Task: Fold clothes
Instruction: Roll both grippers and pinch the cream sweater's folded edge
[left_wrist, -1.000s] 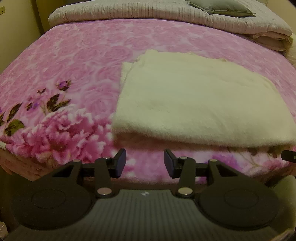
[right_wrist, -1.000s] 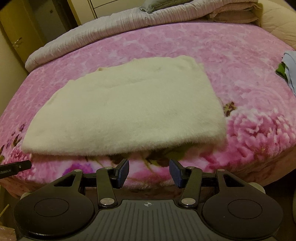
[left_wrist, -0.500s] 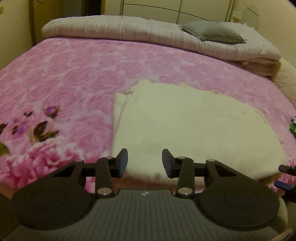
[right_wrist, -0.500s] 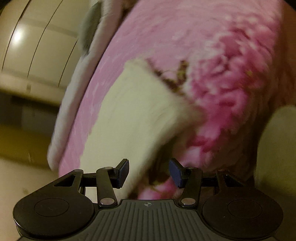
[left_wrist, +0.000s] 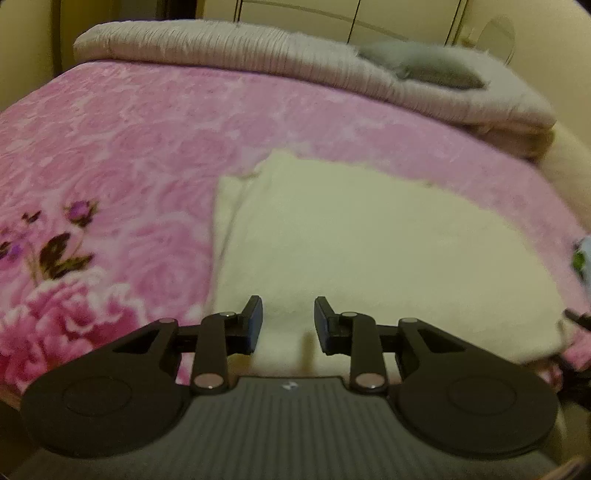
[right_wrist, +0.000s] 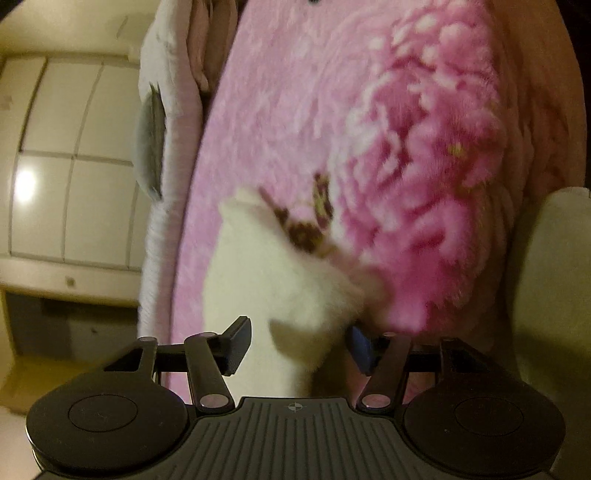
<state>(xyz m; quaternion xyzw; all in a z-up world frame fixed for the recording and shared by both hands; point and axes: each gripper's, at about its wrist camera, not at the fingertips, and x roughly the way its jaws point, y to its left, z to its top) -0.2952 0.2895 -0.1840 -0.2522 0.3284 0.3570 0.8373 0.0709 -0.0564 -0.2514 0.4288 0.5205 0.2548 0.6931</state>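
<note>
A cream fleecy garment (left_wrist: 369, 251) lies folded in a rectangle on the pink floral blanket (left_wrist: 129, 155). My left gripper (left_wrist: 288, 321) hovers open over the garment's near edge, left of its middle, with cream fabric showing between the fingers. The right wrist view is rolled on its side. In it my right gripper (right_wrist: 299, 343) stands wide open with the garment's corner (right_wrist: 273, 273) lying between the two fingers; the blue pad (right_wrist: 360, 347) of one finger is partly hidden behind the fabric. Whether either gripper touches the cloth I cannot tell.
A grey-beige quilt (left_wrist: 258, 51) with a grey pillow (left_wrist: 424, 70) is rolled up along the head of the bed. A blue and green cloth (left_wrist: 581, 254) peeks in at the right edge. Pale wardrobe doors (right_wrist: 66, 166) stand beyond the bed.
The left gripper has risen and moved forward over the garment's near edge. The right gripper has rolled onto its side, closed in on the garment's right corner and spread its fingers wider.
</note>
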